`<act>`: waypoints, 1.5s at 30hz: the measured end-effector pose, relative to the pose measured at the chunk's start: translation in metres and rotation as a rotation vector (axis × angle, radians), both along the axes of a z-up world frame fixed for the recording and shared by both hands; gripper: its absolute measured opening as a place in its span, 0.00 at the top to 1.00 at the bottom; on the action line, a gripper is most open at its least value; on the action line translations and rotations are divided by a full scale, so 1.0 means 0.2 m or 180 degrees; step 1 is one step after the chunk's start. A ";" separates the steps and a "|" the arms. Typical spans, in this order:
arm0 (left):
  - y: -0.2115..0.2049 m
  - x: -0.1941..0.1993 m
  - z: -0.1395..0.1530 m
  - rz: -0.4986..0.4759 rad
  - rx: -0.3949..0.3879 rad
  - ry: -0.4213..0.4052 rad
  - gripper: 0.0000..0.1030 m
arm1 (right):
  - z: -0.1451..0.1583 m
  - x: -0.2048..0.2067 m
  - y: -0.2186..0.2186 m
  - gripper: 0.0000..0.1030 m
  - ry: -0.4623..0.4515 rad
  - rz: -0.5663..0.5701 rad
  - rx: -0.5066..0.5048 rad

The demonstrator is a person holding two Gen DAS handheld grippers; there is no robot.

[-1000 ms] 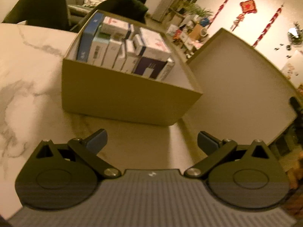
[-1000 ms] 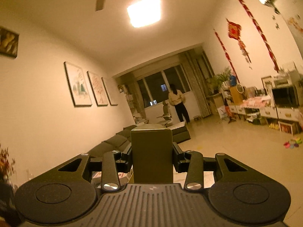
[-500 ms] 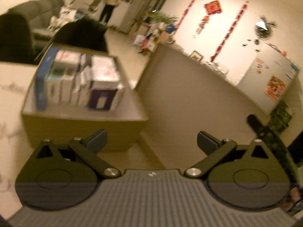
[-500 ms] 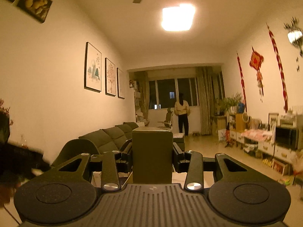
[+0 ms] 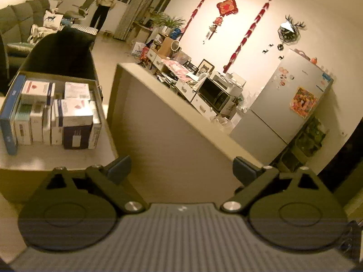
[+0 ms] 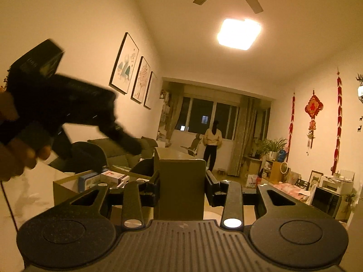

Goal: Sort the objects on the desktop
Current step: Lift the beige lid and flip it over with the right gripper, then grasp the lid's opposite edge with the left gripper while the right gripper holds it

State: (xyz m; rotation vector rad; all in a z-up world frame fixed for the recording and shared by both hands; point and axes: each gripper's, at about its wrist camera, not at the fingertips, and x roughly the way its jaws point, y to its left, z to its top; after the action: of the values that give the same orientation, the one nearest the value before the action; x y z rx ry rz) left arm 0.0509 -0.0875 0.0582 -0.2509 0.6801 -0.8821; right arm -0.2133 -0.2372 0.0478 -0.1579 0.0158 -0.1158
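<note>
Lid [image 5: 172, 122] is the likeliest name for the big tan panel that the right claw [image 6: 182, 188] clamps by one edge, its fingers pinched narrow on the board; in the left wrist view the panel stands tilted just right of the box [image 5: 68, 158], its inner face turned toward the camera. Held up and aside like that, it leaves the mouth of the box open, which suits either lowering it over the contents or keeping it off while more goes in; the pictures fit both. The box sits on the marble counter [image 6: 34, 195], and inside it small cartons [image 5: 56, 113] stand on end in tight rows against its left wall, so that spines show and space stays free along the right wall. The left claw [image 5: 181, 167] hovers in front of the box with its fingers spread wide and nothing between them, placed where it could steady the box or take the panel's free edge. A hand [image 6: 15, 149] grips its handle left of the box.
</note>
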 end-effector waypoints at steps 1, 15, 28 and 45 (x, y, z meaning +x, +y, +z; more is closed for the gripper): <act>-0.02 0.00 0.00 -0.0015 0.0021 0.0005 0.09 | 0.00 -0.01 0.01 0.59 0.0005 0.0023 0.0002; -0.09 -0.04 0.01 -0.0140 0.0356 -0.0126 0.38 | -0.08 -0.08 0.25 0.54 0.0152 0.0337 -0.0513; 0.12 -0.01 -0.05 -0.0040 0.0222 -0.0066 0.52 | -0.06 -0.02 0.08 0.29 0.0443 0.1384 0.0526; 0.39 0.09 -0.19 0.0303 0.0191 0.0147 0.56 | -0.44 0.30 -0.47 0.36 0.1162 0.1135 0.2995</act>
State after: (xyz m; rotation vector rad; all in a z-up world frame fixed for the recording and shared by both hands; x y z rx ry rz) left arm 0.0685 -0.0093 0.0193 -0.2484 0.7306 -0.7657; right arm -0.1538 -0.3314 -0.0406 0.7593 0.3984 0.2827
